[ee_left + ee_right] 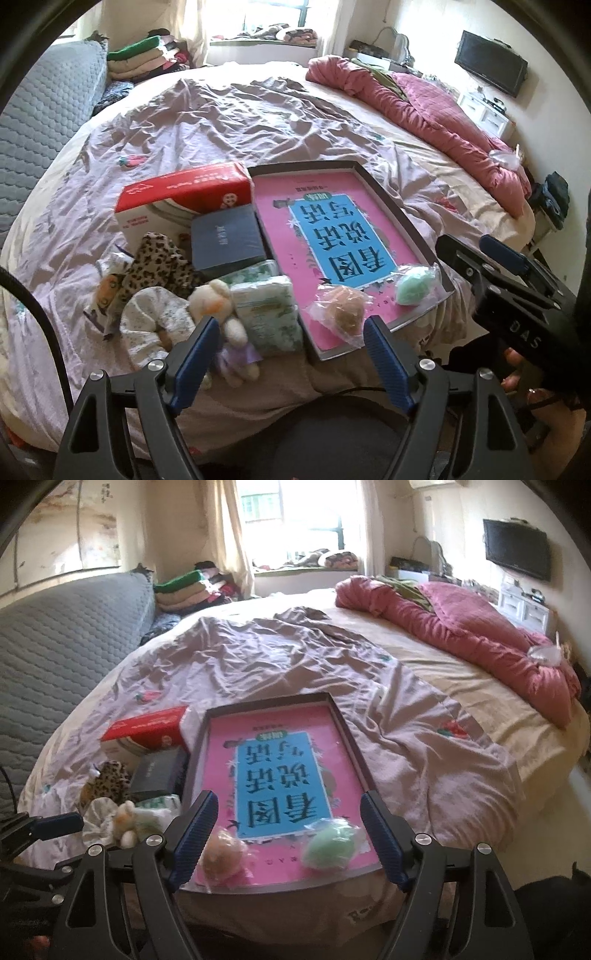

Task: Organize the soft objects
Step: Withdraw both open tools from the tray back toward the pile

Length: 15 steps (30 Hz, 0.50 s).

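A shallow grey tray (pixel 408 218) lined with a pink and blue book cover lies on the bed; it also shows in the right wrist view (pixel 347 734). In its near end lie a bagged brown soft ball (pixel 345 308) (pixel 221 856) and a bagged green soft ball (pixel 413 286) (pixel 330 845). Left of the tray lie a cream plush toy (pixel 221 306), a leopard-print cloth (pixel 159 264), a white floral cloth (pixel 159 321) and a tissue pack (pixel 267 314). My left gripper (pixel 291 354) is open and empty, near the plush toy. My right gripper (pixel 288 834) is open and empty, just before the two balls.
A red and white box (pixel 184 195) and a dark blue box (pixel 227 236) stand behind the soft things. A rumpled pink quilt (pixel 443 122) lies at the far right of the bed. A grey padded headboard (pixel 40 122) is on the left.
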### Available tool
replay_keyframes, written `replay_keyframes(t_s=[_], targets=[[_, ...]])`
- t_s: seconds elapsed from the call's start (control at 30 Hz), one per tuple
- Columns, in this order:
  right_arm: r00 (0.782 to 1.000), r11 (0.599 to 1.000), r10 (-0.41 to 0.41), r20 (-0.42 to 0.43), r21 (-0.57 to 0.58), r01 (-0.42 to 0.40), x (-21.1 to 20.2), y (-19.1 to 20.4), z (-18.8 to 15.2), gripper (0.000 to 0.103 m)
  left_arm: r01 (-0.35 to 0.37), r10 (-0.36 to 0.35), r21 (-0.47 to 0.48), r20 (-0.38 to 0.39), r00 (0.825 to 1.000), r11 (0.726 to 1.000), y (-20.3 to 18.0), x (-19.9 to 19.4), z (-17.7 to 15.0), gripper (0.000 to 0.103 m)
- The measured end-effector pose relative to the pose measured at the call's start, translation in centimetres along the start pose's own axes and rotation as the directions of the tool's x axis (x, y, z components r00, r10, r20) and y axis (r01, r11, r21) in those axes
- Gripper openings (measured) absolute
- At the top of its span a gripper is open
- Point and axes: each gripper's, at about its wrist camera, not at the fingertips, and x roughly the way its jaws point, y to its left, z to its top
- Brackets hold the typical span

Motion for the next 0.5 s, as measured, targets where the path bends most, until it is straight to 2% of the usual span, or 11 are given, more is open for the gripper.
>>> replay_keyframes(t_s=[0.3,0.5], targets=[[0.998,0.998,0.061,0.014,-0.013,-0.06,-1.3,2.0,0.4,0.081,-0.062,0.063,-0.04,0.047,0.997,0.997,3.5,-2.5,-0.2,0.08],[0.993,0.991,0.114,0.034,-0.073,-0.111,-2.4,5.0,1.0,0.081,-0.106,0.112,-0.115,0.052,0.992,0.988,7.6,-4.0,-1.2,0.08]])
